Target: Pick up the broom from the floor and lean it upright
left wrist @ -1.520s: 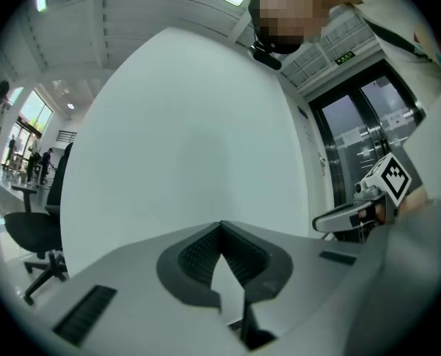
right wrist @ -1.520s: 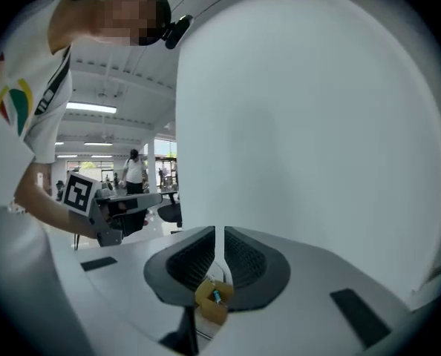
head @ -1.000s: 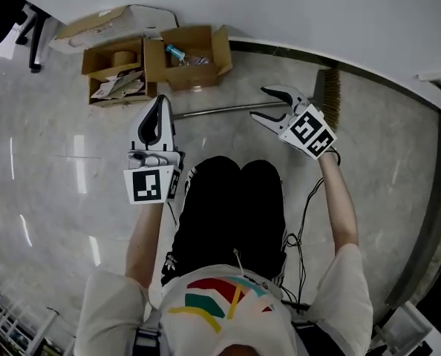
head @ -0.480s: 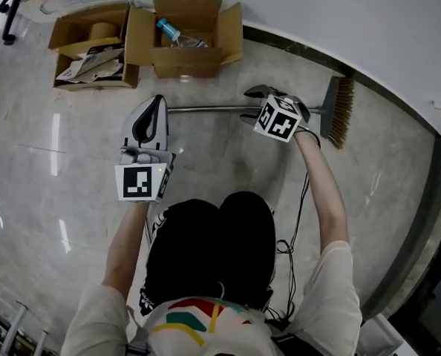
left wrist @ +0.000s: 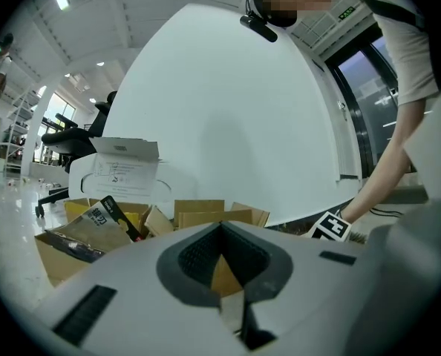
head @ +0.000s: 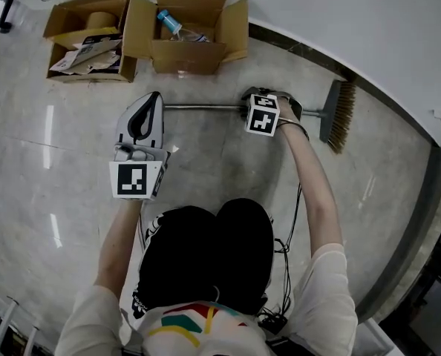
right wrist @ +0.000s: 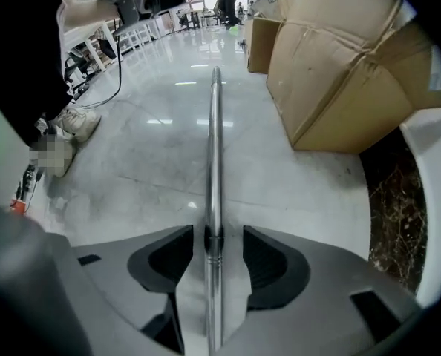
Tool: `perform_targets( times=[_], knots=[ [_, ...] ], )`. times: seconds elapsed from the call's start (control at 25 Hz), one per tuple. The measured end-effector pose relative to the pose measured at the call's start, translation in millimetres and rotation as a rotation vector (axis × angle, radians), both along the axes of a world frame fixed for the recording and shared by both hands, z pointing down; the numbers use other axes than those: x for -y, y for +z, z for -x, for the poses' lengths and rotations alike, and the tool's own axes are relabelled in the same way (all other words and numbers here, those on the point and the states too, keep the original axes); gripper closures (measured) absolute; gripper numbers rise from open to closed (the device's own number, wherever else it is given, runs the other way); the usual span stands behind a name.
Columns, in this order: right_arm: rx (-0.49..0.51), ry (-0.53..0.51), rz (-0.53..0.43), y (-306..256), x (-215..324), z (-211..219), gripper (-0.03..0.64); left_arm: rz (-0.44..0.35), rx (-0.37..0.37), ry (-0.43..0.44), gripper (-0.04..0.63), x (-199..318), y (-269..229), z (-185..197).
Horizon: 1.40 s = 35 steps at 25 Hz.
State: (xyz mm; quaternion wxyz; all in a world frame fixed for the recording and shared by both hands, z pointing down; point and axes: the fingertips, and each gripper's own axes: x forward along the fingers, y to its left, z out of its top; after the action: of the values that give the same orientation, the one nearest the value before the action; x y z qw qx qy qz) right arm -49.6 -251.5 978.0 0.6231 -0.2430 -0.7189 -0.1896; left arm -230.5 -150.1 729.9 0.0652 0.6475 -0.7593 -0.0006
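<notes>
Head view, floor (head: pixel 50 169) stock as we count it.

1. Broom (head: pixel 220 108): lies flat on the floor near its far edge, along the foot of the wall (head: pixel 369 28). The bristles (head: pixel 339 117) are at the right end and the steel handle (head: pixel 191 108) runs left.
2. Right gripper (head: pixel 256 101): points down over the handle, nearer the bristle end. The right gripper view shows the handle running between the jaws with a slim gap on each side. The jaws have just been closing and do not yet pinch it.
3. Left gripper (head: pixel 154 96): held level beside the handle's free end; we cannot tell whether it touches. The left gripper view shows its jaws pressed together at the tips, with nothing between them.
4. Two open cardboard boxes (head: pixel 189 28): stand at the floor's far left edge, against the wall and beyond the handle. One holds a bottle (head: pixel 168 27), the other papers (head: pixel 87 50) and a roll (head: pixel 102 30).
5. Black cable (head: pixel 296 206): hangs beside our right arm.
</notes>
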Motion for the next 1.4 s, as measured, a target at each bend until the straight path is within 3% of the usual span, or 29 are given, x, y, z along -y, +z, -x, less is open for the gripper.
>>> perform_targets(
  times=[0.28,0.44,0.6,0.76,0.96,1.04,1.24,1.4],
  knots=[
    [-0.056,-0.014,0.015,5,2,1,0.401,-0.001,-0.001,0.005,0.551,-4,8,-1],
    [-0.066,-0.01,0.016,4,1,1,0.439,0.013,0.008,0.005,0.551,-9,14,-5],
    [-0.085,-0.003,-0.034,6,1,1,0.537,-0.034,0.005,-0.007,0.55,-9,4,-7],
    [-0.058,0.022,-0.044,0,1,-1,0.537,-0.024,0.023,-0.012,0.551,-13,-4,-4],
    [0.047,0.078,-0.028,-44,-3,0,0.537,-0.042,0.046,-0.05,0.55,-17,-38,8],
    [0.106,0.122,-0.024,-71,1,1,0.537,-0.025,0.074,-0.053,0.551,-19,-52,11],
    [0.271,0.248,-0.016,-147,19,9,0.537,-0.07,0.102,-0.062,0.551,-14,-109,19],
    [0.467,0.4,-0.081,-229,67,9,0.537,-0.186,0.142,-0.016,0.551,19,-171,15]
  ],
)
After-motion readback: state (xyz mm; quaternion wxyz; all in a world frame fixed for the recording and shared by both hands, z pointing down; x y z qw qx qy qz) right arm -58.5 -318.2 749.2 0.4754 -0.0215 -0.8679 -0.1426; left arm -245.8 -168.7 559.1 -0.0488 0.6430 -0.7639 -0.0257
